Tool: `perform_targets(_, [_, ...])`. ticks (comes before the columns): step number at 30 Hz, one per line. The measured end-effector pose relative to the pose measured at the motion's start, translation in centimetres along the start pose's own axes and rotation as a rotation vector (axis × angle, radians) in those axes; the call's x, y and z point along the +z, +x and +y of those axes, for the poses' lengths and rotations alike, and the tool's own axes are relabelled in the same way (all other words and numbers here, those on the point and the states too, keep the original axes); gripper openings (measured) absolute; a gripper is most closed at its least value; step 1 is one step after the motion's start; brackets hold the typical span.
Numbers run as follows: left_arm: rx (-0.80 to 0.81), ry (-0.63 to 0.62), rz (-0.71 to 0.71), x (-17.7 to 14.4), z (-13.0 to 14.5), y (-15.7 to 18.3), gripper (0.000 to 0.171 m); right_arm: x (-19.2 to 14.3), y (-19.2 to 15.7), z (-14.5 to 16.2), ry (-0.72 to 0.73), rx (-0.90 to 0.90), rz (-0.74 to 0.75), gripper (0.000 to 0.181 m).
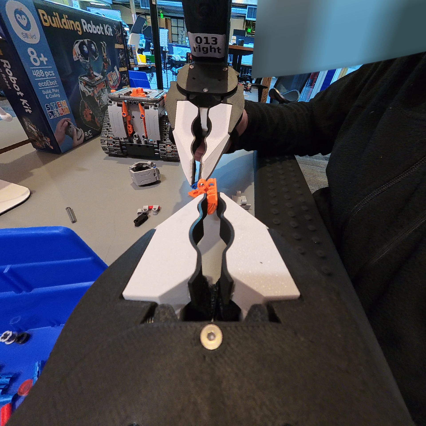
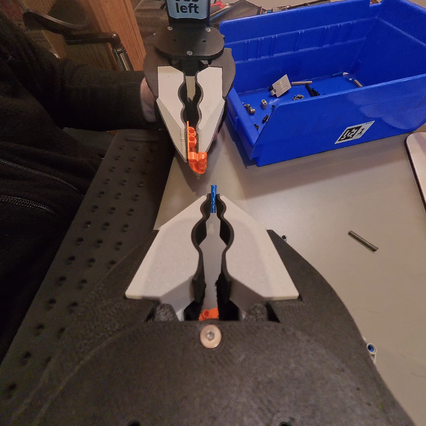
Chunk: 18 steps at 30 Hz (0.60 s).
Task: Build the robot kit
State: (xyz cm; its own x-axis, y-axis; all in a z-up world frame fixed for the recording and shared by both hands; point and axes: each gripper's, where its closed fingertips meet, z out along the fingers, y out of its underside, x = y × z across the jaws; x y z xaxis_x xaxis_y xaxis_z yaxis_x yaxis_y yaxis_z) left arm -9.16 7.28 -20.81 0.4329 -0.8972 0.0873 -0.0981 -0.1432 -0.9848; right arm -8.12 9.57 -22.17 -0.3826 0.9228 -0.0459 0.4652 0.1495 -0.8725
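My left gripper [image 1: 211, 196] is shut on an orange beam piece with round holes [image 1: 208, 192]. It is held above the grey table [image 1: 92, 196]. The beam's end sticks out past the fingertips. My right gripper [image 2: 214, 196] is shut on a small blue pin [image 2: 214, 196] that points forward. In the left wrist view the right gripper [image 1: 197, 178] comes down from above, and its blue pin [image 1: 194, 185] is right beside the orange beam's end hole. In the right wrist view the left gripper [image 2: 193, 154] faces mine with the orange beam [image 2: 196, 159], a short gap from the pin tip.
A blue parts bin [image 2: 299, 138] stands beside the left gripper and also shows in the left wrist view [image 1: 34, 265]. A tracked robot model [image 1: 138, 122], its kit box [image 1: 53, 76], a grey module [image 1: 144, 173] and small loose parts [image 1: 147, 211] lie on the table. A black perforated strip [image 2: 103, 219] runs along the table's edge by a person's dark sleeve. Left and right tips are no more than a few centimetres apart. About 15 cm separates my right fingertips from the grey module [image 1: 144, 173].
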Motion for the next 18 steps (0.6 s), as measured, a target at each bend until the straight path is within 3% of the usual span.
perform_targets(18, [-0.029, 0.052, 0.008, -0.45, -0.84, -0.14, 0.004, -0.07, 0.01, -0.12, 0.004, -0.002, 0.004, 0.001])
